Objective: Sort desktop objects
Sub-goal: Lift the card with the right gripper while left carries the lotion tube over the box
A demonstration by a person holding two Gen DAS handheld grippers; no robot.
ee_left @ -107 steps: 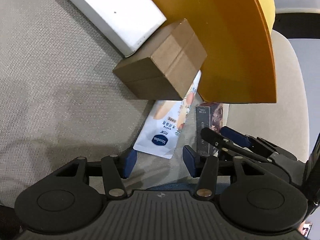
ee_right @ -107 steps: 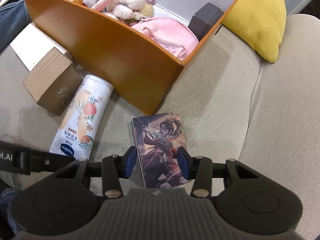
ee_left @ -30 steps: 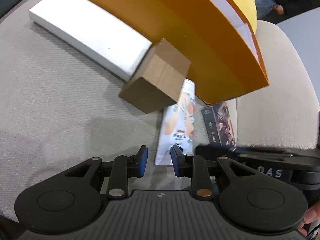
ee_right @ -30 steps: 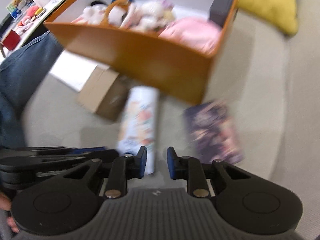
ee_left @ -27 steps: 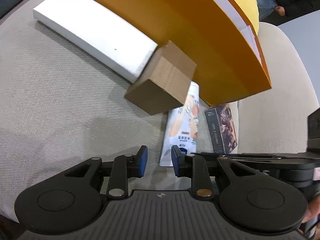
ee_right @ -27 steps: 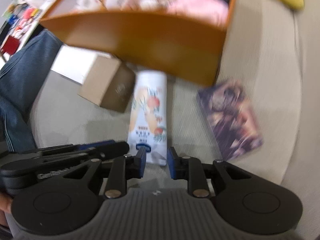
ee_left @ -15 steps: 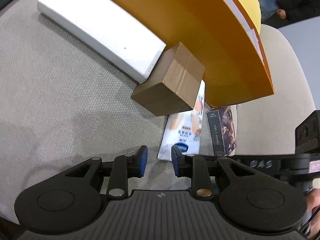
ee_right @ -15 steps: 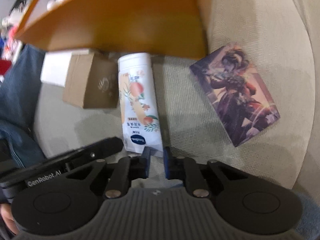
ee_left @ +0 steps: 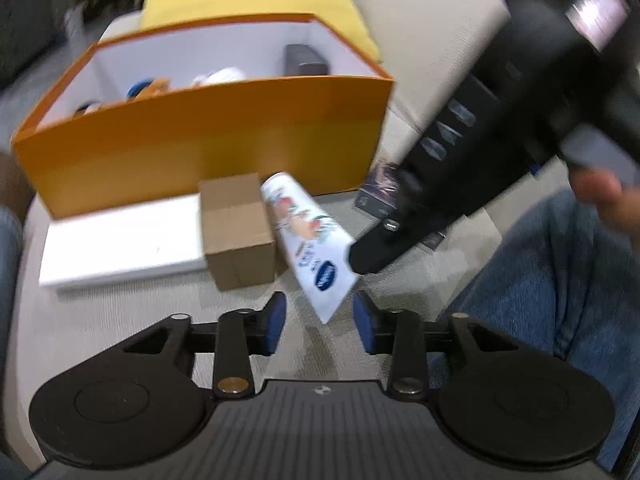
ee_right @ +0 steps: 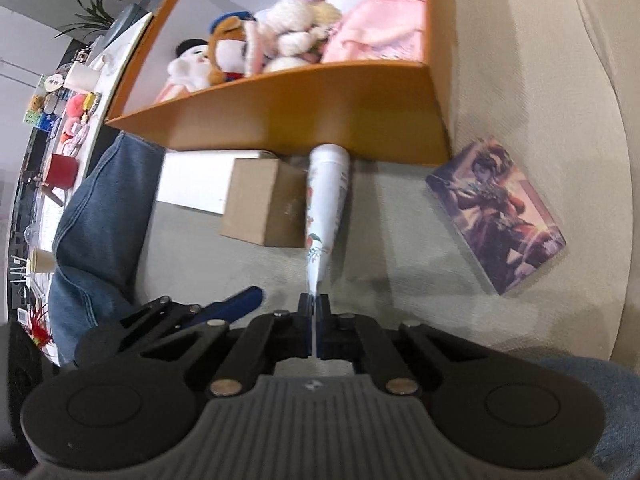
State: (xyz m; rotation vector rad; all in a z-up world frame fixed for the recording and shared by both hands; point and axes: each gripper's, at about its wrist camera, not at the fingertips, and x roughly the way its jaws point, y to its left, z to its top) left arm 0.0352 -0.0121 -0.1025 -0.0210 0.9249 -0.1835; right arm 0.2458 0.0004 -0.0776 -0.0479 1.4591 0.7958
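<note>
- Right gripper: jaws pinched tight on the flat crimped end of the white tube — we read this as a firm grip.
- The tube's long axis runs straight away from those jaws, its round cap end far from us and up against the near wall of the orange box. It sits edge-on in the right wrist view.
- Left gripper: jaws spread apart and holding nothing. The tube's near end lies just beyond its fingertips, a little right of centre.
- In the left wrist view the tube looks tilted, near end raised off the beige cushion; blur keeps us from being sure.
- The right hand clearly has the tube; the left is close but idle.
- Neighbours: brown carton just left of the tube, possibly touching; white flat box further left; illustrated card box well apart to the right.
- Change from half a second ago: the right jaws then stood slightly apart at the tube's end and the tube lay face-up — now they are clamped and the tube has turned on edge.
- The left jaws were nearly together then; they are wider now, and that camera has swung to face the box opening.
- Our judgement: next comes a lift up and over the box's near wall, among the soft toys.
</note>
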